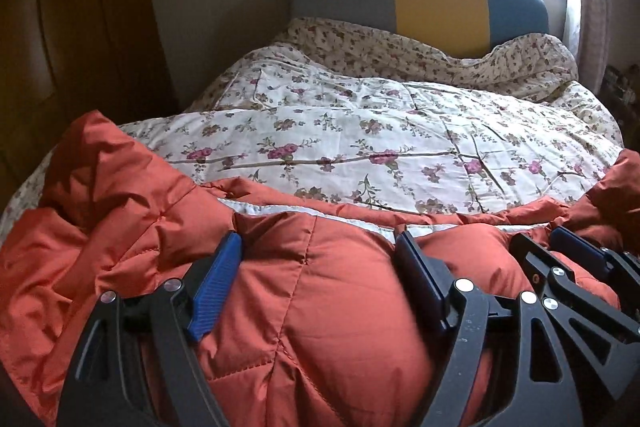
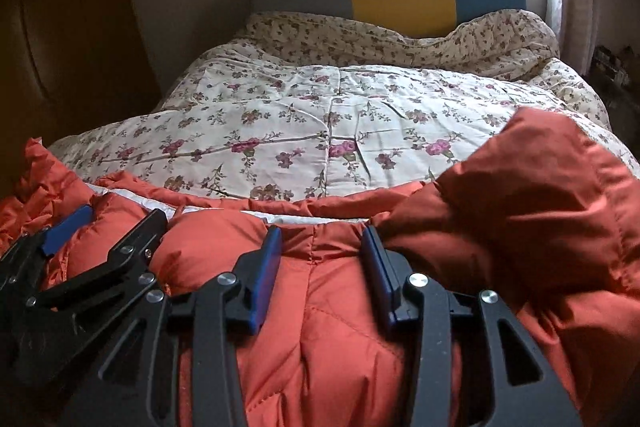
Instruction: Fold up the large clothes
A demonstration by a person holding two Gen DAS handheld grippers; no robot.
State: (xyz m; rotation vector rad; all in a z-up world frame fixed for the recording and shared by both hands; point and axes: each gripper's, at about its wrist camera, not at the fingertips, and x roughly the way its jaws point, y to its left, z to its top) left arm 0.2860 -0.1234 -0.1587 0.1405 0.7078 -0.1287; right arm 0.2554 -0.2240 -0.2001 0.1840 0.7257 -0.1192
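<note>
Two grippers rest side by side on an orange quilted down jacket [image 1: 312, 307] spread across the foot edge of the bed [image 1: 360, 131]. Left gripper [image 1: 320, 255]: jaws wide, puffed fabric bulging between them. Right gripper [image 2: 322, 247]: jaws narrower yet parted, straddling a stitched seam. Judged light, soft, springy and slippery-shelled; best pinched at a hem or seam, where the filling is thinnest
</note>
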